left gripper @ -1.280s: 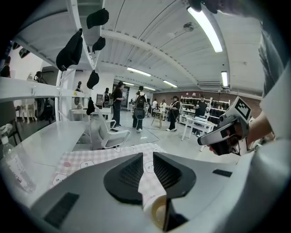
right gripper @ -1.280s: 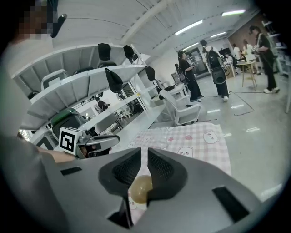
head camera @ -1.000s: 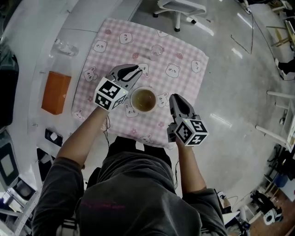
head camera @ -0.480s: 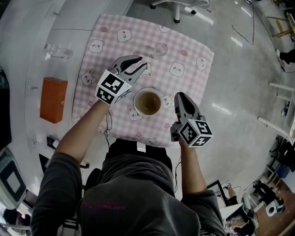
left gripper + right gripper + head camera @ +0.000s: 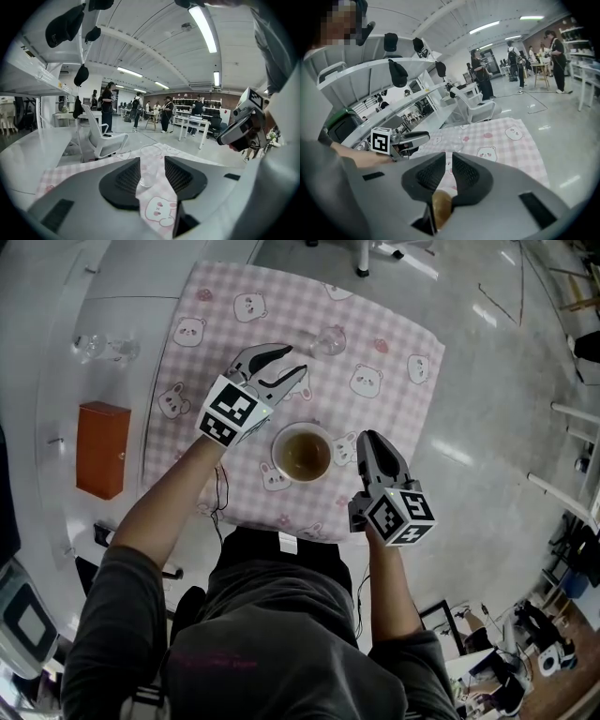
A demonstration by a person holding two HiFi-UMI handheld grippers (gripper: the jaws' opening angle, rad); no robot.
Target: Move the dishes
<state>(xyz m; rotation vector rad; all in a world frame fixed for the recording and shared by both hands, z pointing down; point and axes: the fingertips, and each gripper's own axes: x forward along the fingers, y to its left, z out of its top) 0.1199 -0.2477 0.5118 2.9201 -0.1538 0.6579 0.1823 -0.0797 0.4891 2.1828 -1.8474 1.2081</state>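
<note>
A white cup (image 5: 302,454) of brown liquid stands on the pink checked bear cloth (image 5: 281,296). Farther up the cloth stands an empty clear glass (image 5: 328,338). My left gripper (image 5: 293,362) hovers left of and above the cup, pointing at the glass (image 5: 150,158). That gripper (image 5: 153,171) has just been opening its jaws, and nothing is pressed between them. My right gripper (image 5: 367,439) sits just right of the cup, apart from it. Only a thin slit shows between its pads (image 5: 461,171), and it grips nothing. Low in that slit shows a brown rounded shape (image 5: 440,206) that I cannot identify.
An orange box (image 5: 101,448) and some clear glassware (image 5: 98,346) lie on the white counter left of the cloth. The cloth's right and near edges drop off to a shiny floor (image 5: 487,427). People, chairs and tables fill the room beyond.
The left gripper's jaws have spread wider, and it has edged a little toward the glass. The right gripper stays beside the cup. The cup has not moved on the cloth.
</note>
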